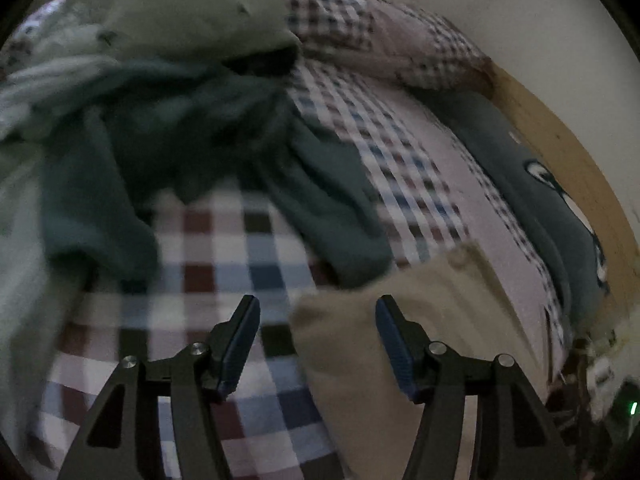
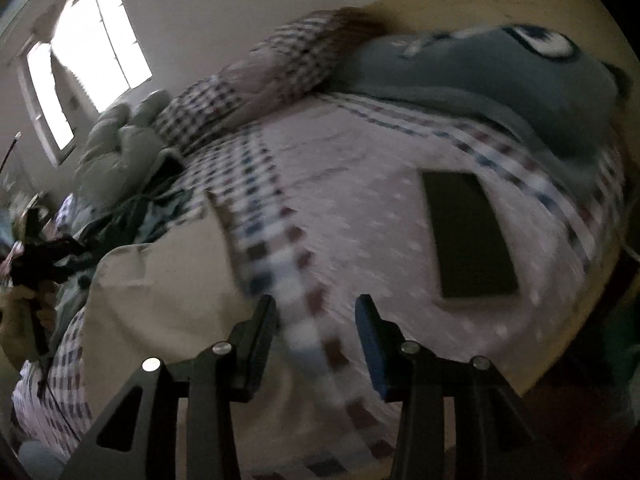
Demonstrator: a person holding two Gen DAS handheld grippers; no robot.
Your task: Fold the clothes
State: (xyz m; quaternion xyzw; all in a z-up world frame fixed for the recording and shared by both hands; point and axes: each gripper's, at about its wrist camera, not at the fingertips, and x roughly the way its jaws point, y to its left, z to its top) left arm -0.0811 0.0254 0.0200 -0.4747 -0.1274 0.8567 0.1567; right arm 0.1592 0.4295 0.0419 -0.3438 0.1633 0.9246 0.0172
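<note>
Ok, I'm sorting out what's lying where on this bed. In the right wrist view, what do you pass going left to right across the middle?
Green clothes pile → beige garment → checked stripe of the bedcover → dark flat rectangle.

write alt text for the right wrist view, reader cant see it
The right gripper, jaws open and empty, hovers over a checked bedspread beside a beige folded garment. A dark flat phone lies to the right, a blue-grey plush toy and pillow behind, a bright window on the left.
</note>
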